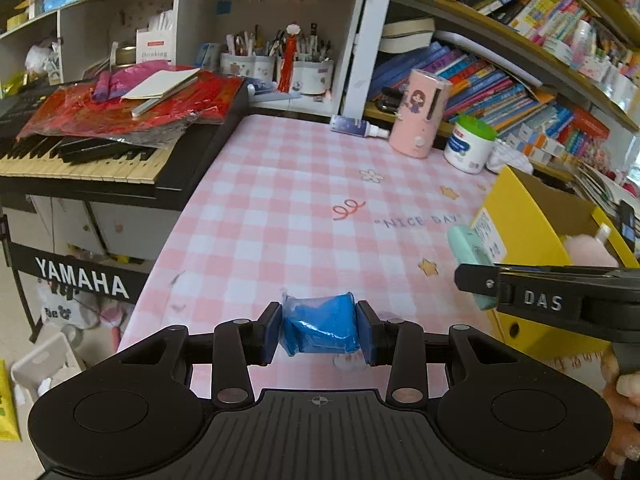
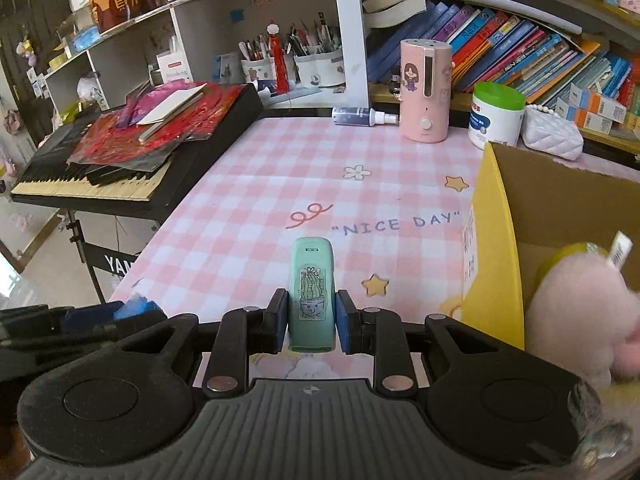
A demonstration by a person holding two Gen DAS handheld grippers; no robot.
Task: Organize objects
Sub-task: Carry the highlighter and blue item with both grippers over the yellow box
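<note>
My left gripper (image 1: pixel 320 330) is shut on a blue plastic-wrapped packet (image 1: pixel 320 326), held just above the near edge of the pink checked table (image 1: pixel 280 208). My right gripper (image 2: pixel 311 322) is shut on a mint-green oblong device with a cactus sticker (image 2: pixel 311 292), also over the table's near edge. That device shows at the right of the left wrist view (image 1: pixel 468 252), next to the yellow cardboard box (image 1: pixel 516 216). The box stands open at the right (image 2: pixel 492 208) and holds a pink plush toy (image 2: pixel 572 320).
A Yamaha keyboard (image 1: pixel 92 160) piled with red papers lies left of the table. A pink humidifier (image 2: pixel 426 92), a green-lidded tub (image 2: pixel 496 116), a spray bottle (image 2: pixel 360 115) and a white quilted purse (image 2: pixel 552 136) stand at the back. Bookshelves and pen cups line the wall.
</note>
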